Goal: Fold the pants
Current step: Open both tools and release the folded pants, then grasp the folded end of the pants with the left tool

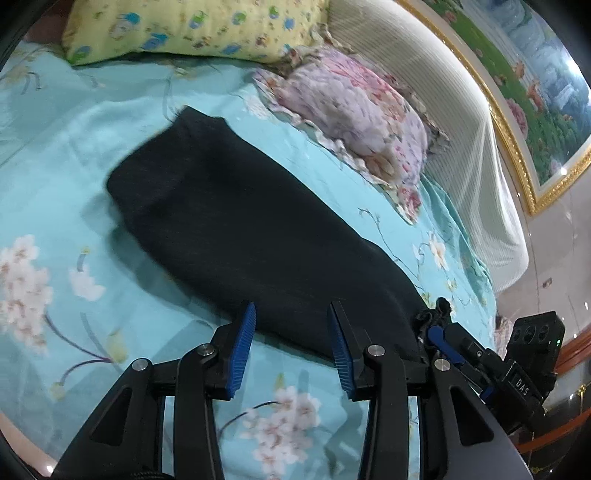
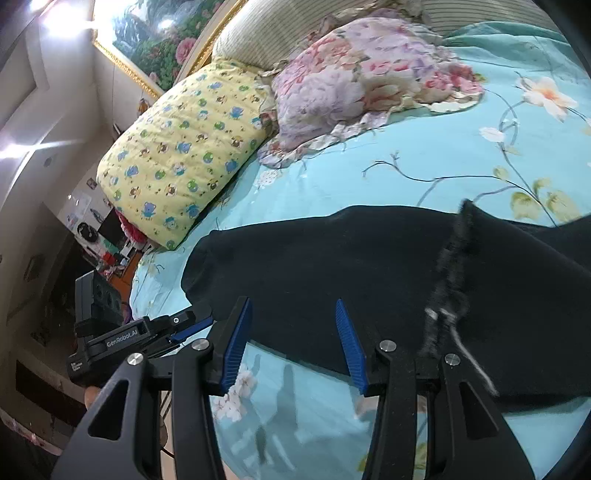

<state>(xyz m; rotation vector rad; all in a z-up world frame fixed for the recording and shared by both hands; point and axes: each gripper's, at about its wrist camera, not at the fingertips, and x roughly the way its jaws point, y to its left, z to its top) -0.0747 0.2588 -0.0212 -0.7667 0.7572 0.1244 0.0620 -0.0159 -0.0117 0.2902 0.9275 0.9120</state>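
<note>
Black pants (image 1: pixel 236 229) lie flat on the turquoise flowered bedsheet (image 1: pixel 74 155). They also show in the right wrist view (image 2: pixel 332 266), with a drawstring waistband (image 2: pixel 447 280) at the right. My left gripper (image 1: pixel 291 325) is open and empty, its blue pads just over the near edge of the pants. My right gripper (image 2: pixel 293 321) is open and empty over the pants' near edge. In the left wrist view the right gripper (image 1: pixel 436 332) sits at the right, by the waist end. In the right wrist view the left gripper (image 2: pixel 192 325) sits at the left, by the leg end.
A yellow cartoon-print pillow (image 1: pixel 192 29) and a pink flowered pillow (image 1: pixel 354 114) lie at the head of the bed, by a ribbed cream headboard (image 1: pixel 443 110). A gold-framed painting (image 1: pixel 535 92) hangs behind. The bed edge and floor lie at the left of the right wrist view (image 2: pixel 55 295).
</note>
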